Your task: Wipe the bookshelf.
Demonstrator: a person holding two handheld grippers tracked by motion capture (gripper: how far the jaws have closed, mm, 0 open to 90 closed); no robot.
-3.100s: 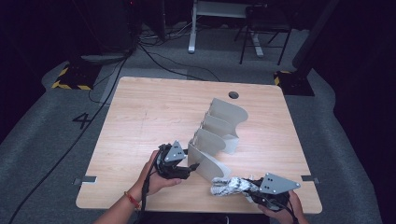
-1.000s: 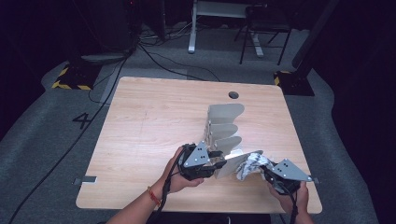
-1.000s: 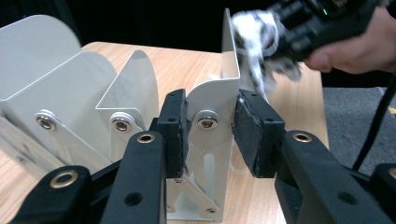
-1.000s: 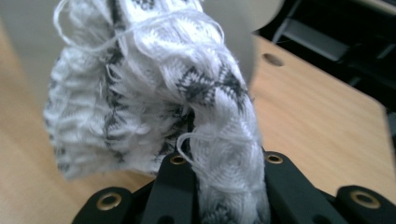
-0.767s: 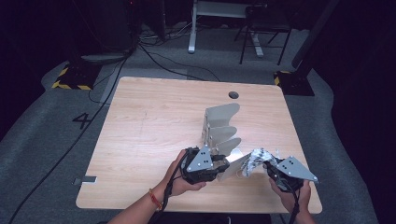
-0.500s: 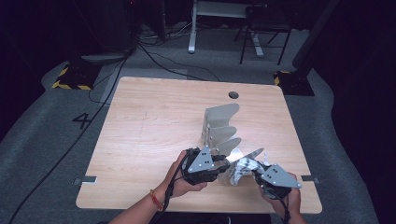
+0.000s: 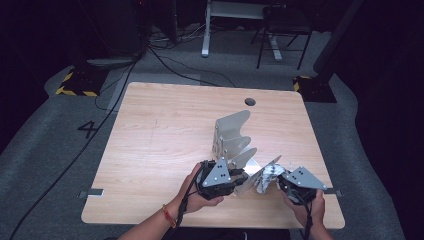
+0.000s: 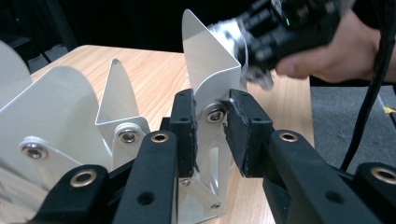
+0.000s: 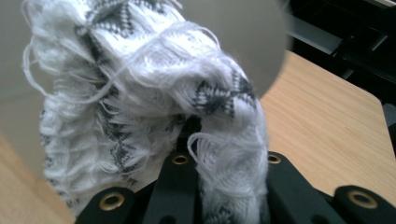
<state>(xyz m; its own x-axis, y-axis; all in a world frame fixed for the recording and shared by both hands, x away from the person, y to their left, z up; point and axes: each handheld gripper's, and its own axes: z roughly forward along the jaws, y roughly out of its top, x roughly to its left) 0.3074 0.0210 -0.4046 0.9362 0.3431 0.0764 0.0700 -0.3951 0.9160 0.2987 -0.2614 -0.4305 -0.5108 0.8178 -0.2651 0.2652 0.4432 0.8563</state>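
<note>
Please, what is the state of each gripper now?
Left gripper: just been closing, around the metal rack plate.
Right gripper: closed, holding the knitted cloth.

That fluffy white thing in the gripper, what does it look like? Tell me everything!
The fluffy white knitted cloth with grey zigzag patterns looks like soft wool, with loose threads and a frayed fringe. It is bunched up, not spread flat. The right gripper is shut on it, its black jaws pinching a fold. From above, the cloth sits over the near right part of the wooden table, pressed against the near plate of the silver metal fin rack.
</note>
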